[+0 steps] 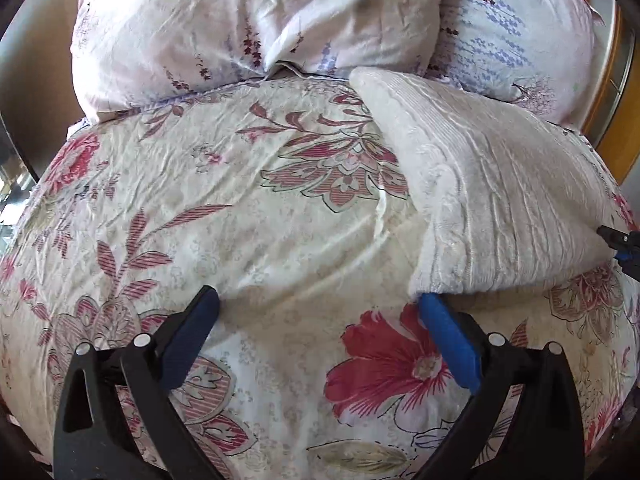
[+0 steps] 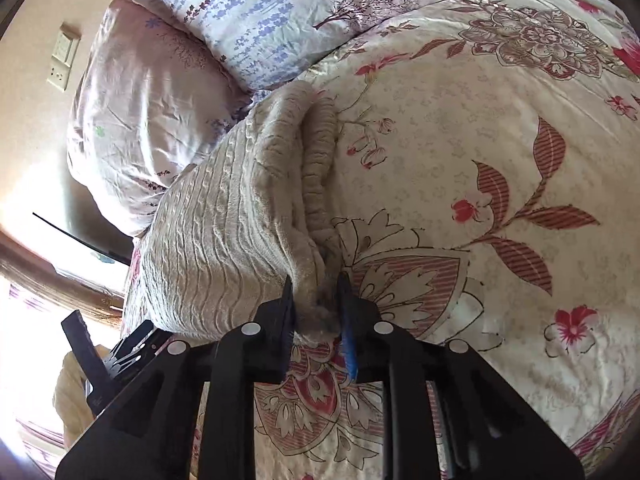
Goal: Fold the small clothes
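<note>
Folding looks barely half done: right gripper pinches the doubled cream knit garment's edge on the floral duvet, left gripper spread empty beside its corner.

In the left wrist view, the cream cable-knit garment lies on the floral-printed bedspread at right of the frame, its far end touching 2 lavender-printed pillows across the top. The left gripper sits at bottom centre, just beside the garment's near corner. The right gripper holds the garment's edge at lower centre of the right wrist view.
</note>
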Available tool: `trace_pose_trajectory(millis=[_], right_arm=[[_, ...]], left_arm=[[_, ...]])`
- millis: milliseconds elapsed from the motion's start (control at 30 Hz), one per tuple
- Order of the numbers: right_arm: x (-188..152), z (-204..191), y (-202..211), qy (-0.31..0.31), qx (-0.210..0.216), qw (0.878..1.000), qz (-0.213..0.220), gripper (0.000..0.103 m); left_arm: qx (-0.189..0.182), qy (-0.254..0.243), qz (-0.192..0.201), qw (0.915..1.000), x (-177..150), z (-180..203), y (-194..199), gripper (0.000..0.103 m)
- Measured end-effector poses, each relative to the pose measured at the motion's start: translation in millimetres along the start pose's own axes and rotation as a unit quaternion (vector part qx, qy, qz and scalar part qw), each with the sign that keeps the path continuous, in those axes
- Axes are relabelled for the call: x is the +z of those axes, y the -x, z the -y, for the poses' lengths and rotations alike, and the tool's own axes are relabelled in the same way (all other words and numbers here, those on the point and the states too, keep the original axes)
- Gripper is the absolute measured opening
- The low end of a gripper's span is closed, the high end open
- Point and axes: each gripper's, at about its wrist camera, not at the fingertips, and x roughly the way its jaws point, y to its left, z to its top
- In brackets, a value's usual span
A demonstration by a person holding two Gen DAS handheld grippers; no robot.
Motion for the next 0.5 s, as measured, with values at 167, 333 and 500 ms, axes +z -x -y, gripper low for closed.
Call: trace_pose_trajectory(millis=[167,333,500], right_arm=[[-13,-20,24,0.063,-0.047,0.995,0.064,0.033],[-14,-52,47,0.127,-0.009,0.984,0.126,0.033],[-11,-66,16,0.143,-0.004,0.986,0.086,0.033]], left_arm=[[0.0,0.016,0.037,0.9992,-16,-17,26,0.098],[-0.093,0.063,0.14,0.9838,-3,-20,75,0.098],[-0.102,-0.002,0.136,0.9855,26,46,59,0.096]])
